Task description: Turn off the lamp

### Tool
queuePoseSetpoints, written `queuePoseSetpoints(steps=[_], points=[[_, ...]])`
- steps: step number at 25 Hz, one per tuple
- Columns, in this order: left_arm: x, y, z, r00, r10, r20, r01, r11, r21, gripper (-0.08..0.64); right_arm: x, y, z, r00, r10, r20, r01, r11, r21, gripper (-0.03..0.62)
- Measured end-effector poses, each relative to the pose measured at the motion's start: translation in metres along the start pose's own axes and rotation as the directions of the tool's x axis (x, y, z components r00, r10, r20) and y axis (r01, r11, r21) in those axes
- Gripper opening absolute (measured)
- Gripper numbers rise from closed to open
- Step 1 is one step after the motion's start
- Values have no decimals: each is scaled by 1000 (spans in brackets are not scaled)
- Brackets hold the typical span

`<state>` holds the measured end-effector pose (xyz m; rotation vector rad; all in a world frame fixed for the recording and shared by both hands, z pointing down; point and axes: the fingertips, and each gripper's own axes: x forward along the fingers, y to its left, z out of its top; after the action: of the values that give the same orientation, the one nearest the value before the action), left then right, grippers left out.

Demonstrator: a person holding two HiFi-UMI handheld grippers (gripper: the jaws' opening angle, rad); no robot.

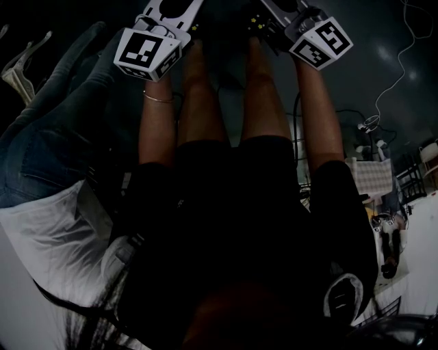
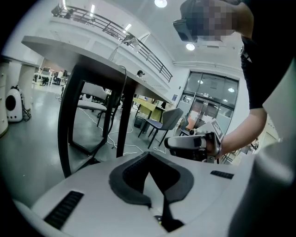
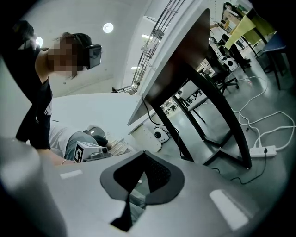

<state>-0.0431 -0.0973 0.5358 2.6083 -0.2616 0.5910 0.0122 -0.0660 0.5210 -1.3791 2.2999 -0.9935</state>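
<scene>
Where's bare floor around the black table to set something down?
Bare: the grey floor between the white unit at left and the table legs. Crowded: a white cable under the table, chairs beyond it, and, in the right gripper view, white cables and a power strip.

The head view is coming out very dim, the torso (image 1: pixel 260 225) sinking into near black, with only a faint sheen lying on the floor (image 1: pixel 384 56) at 2 o'clock. Both gripper views are reading bright. Ceiling lights (image 2: pixel 160 3) are glaring at 12 o'clock in the left one, and one light (image 3: pixel 107 28) at 11 in the right. Fisheye is bending the table legs (image 3: pixel 216 111), and the corners are darkening.
</scene>
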Motion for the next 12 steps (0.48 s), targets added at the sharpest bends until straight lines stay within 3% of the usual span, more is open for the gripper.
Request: queuePoseSetpoints(steps=[12], points=[[3,-10,11,999,-39,12,38,999,38,6,-5,-3,3,998,-56,-18,55,998,-43,2]])
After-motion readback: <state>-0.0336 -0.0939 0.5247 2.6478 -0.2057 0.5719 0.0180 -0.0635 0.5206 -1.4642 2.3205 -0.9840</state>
